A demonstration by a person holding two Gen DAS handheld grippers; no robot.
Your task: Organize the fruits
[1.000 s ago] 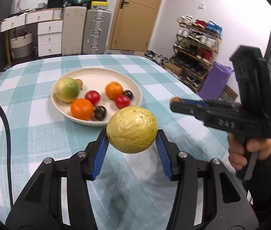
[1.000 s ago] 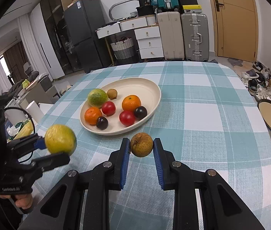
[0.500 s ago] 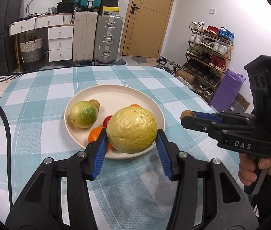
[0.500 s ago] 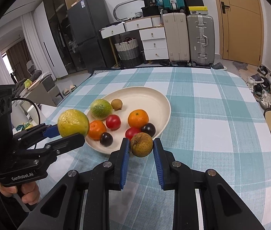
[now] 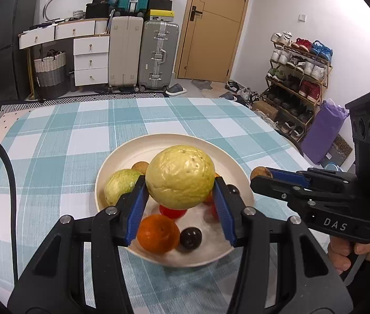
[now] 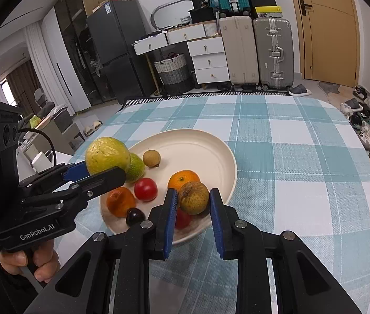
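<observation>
My left claw is clamped on a big yellow-green fruit, its blue pads pressing both flanks. The fruit hangs in the air above the cream plate, over the plate's middle in the left wrist view. From the right wrist view, that same left claw reaches in from the left with the big yellow-green fruit over the plate's left edge.

My right claw is closed tight on a small brown fruit, held above the near rim of the cream plate. In the left wrist view the right claw comes in from the right, with the small brown fruit at its tip, just past the plate's right rim.

Lying in the plate are a green fruit, a little tan fruit, two oranges, red fruits and a dark plum. The plate sits on the checked cloth of the counter.
</observation>
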